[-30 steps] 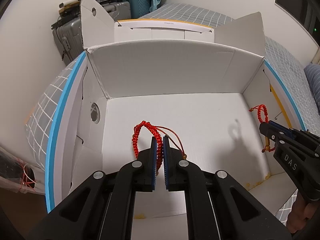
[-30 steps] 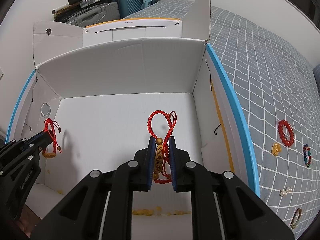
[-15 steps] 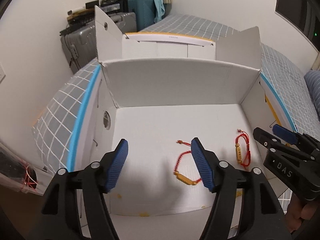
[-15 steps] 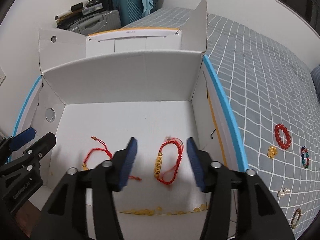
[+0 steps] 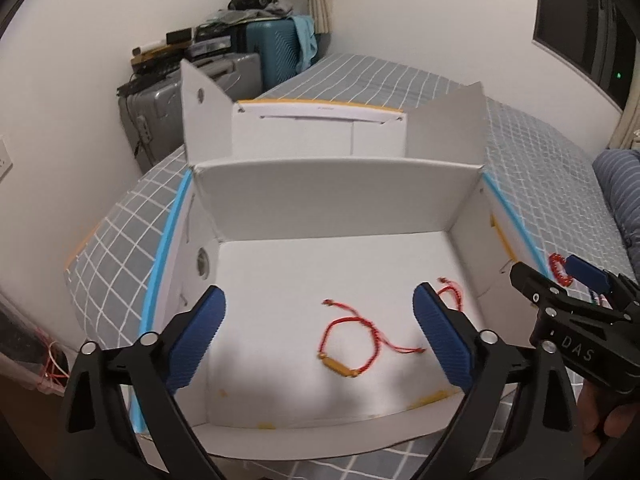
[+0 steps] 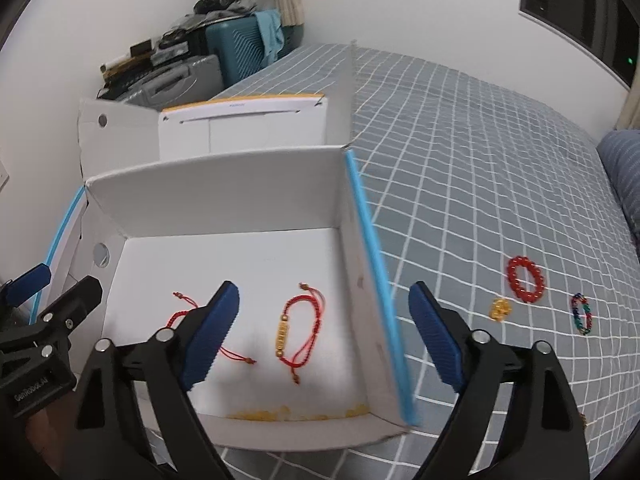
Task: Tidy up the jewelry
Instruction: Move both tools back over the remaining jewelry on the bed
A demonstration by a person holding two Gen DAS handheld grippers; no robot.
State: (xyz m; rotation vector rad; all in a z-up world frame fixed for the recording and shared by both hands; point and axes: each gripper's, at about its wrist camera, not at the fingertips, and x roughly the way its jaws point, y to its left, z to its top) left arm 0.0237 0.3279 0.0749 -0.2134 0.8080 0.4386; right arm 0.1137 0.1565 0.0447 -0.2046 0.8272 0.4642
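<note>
Grey bedding with a white grid is covering the bed (image 6: 460,152), which is carrying everything here. On it a white cardboard box (image 5: 336,204) is standing open, its flaps up and its side rims edged in blue.

Two red cord bracelets are lying flat on the box floor, near each other but apart. The cord bracelet with a slim gold bar (image 5: 352,340) is resting nearer the left side, and the cord bracelet with a gold bead column (image 6: 298,330) is resting nearer the right wall.

The left gripper (image 5: 320,344) is hovering over the box with its jaws wide apart; they have just been opening, and nothing is between them. The right gripper (image 6: 324,336) is likewise spread wide, freshly opened and empty, straddling the blue right rim.

Outside the box, on the bedding to the right, pieces are waiting: one red bead bracelet (image 6: 526,285), one small gold charm (image 6: 500,309), and one multicoloured bead bracelet (image 6: 582,314). A further small piece is peeking out low at the right edge, too hidden to name.

Judging by this, the sorting is under way: two pieces are boxed, and at least three are left to collect.
</note>
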